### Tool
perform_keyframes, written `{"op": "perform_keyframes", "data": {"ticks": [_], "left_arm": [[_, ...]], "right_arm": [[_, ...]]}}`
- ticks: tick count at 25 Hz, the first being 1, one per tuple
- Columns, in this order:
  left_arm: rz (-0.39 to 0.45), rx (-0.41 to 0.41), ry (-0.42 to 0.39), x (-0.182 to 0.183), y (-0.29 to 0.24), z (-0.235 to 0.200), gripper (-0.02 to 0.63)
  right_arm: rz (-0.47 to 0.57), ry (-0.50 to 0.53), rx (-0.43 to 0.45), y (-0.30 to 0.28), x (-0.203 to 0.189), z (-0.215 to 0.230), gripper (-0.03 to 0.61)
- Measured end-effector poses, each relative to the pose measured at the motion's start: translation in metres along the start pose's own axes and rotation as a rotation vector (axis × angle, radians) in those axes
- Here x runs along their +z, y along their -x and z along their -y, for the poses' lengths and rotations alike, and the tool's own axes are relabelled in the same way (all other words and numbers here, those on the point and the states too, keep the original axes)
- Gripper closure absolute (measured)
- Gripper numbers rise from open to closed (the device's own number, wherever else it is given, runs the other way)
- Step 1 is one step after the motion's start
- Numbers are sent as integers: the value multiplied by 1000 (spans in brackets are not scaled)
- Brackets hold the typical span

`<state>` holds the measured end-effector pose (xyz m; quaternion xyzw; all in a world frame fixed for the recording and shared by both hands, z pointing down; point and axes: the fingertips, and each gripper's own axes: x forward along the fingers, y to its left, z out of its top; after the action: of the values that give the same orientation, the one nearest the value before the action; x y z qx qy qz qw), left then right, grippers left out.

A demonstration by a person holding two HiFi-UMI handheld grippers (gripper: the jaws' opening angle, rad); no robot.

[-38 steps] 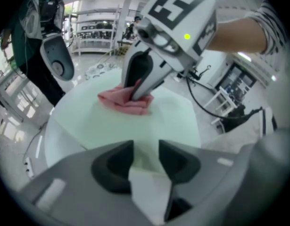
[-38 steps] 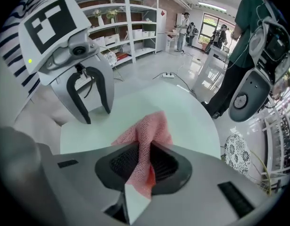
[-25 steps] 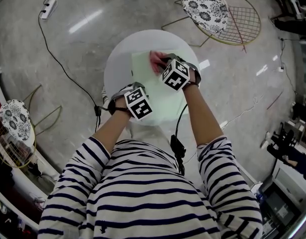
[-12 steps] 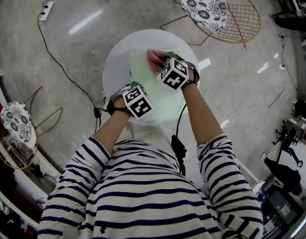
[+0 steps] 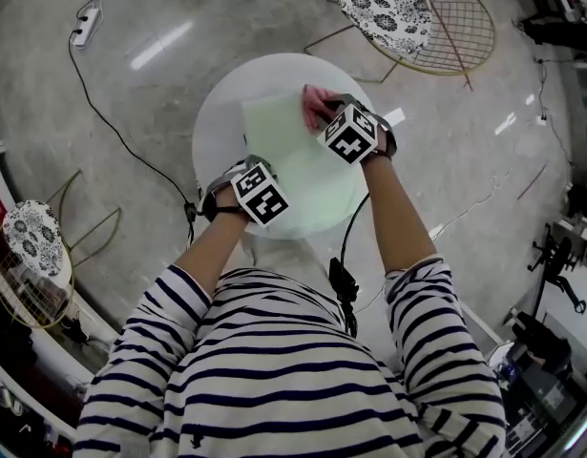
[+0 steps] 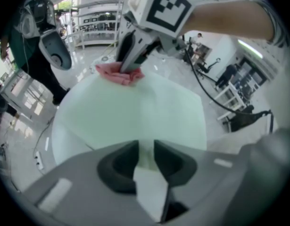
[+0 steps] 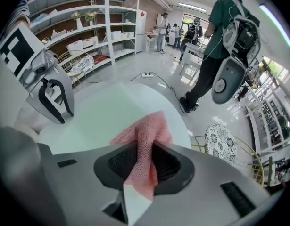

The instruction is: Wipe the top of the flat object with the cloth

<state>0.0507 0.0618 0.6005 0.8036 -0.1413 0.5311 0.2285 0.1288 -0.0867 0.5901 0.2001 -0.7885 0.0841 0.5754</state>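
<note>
Two grippers are engaged, both at the flat object (image 5: pixel 307 179), a pale green sheet lying on the round white table (image 5: pixel 217 113).

Progress: wiping is judged to be under way, not finished. The cloth (image 7: pixel 147 126), a pink mesh rag, lies bunched on the top of the flat object at its far edge. The broad stretch of the top between that edge and the near edge is bare. No dirt, streak or wet track shows anywhere on it, so how much of the top has been covered cannot be read. The near part is judged to be left to do.

Finding on the right gripper (image 7: pixel 145 149): it points steeply down over the far edge of the flat object. Its jaws have just been easing apart a little, yet the cloth fills the gap between them and the pads bear on it from both sides. The rag spills out past the tips onto the sheet.

Finding on the left gripper (image 6: pixel 145 157): it stands at the near edge of the flat object, toward its left corner, well apart from the cloth. Its jaws have just been drawing in and stand at a narrow gap, with the sheet's near edge in that gap. They appear to pinch it and so steady the sheet.
</note>
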Motion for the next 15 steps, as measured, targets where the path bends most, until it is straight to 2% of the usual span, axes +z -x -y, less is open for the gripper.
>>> {"op": "perform_keyframes", "data": {"ticks": [4,10,15], "left_arm": [[-13,8,-9,1,-1,0,509],[-22,7,-7,-1,-2,1,509],[-32,13,-7,1,-3,0,509]], "right_arm": [[-10,-55,-11,5,-14,13,477],[-1,35,24,3,-11,6,472],[-4,25,69,2,-12,7,471]]}}
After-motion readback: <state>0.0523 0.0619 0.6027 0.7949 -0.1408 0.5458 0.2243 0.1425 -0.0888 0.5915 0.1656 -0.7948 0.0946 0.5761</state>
